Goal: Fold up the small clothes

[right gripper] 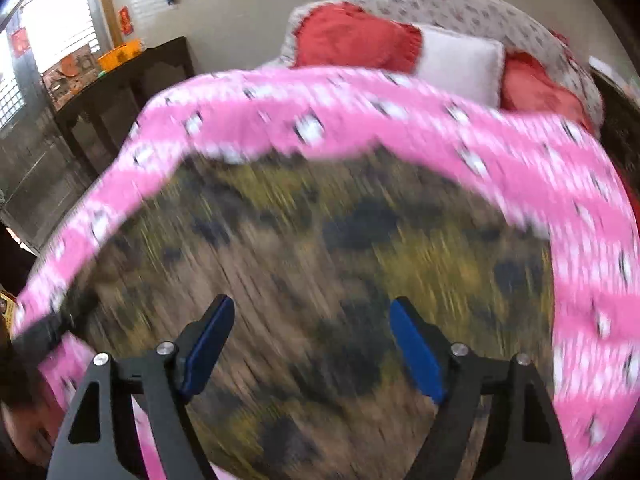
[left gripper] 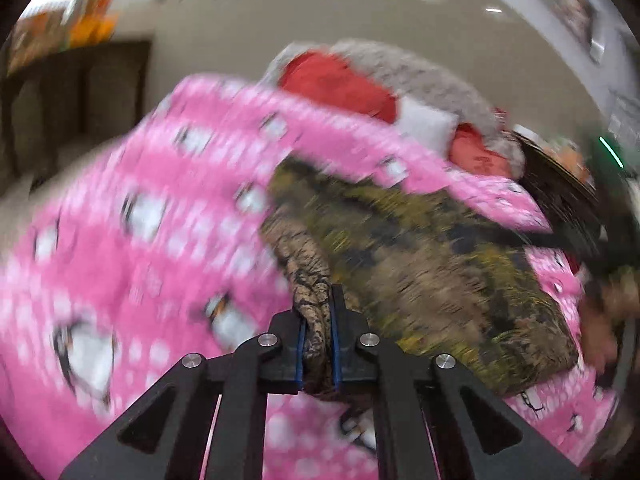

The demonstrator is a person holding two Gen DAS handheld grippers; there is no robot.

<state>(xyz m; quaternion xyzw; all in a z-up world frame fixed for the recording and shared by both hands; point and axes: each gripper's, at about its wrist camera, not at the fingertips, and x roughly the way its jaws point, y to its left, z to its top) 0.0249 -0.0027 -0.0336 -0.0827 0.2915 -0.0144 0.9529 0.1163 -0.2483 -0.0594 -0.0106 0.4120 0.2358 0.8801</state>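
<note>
Mid-fold, judging by blur: left gripper (left gripper: 318,320) clenched on a bunched edge of the brown-olive patterned garment (left gripper: 420,256) lying on the pink blanket (left gripper: 120,208); right gripper (right gripper: 312,344) hovers released over it, and next should likely pinch the opposite edge.

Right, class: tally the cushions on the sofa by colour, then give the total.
Red cushions: 2
White cushion: 1
Total: 3 cushions, all propped on the sofa behind the pink cloth.
</note>
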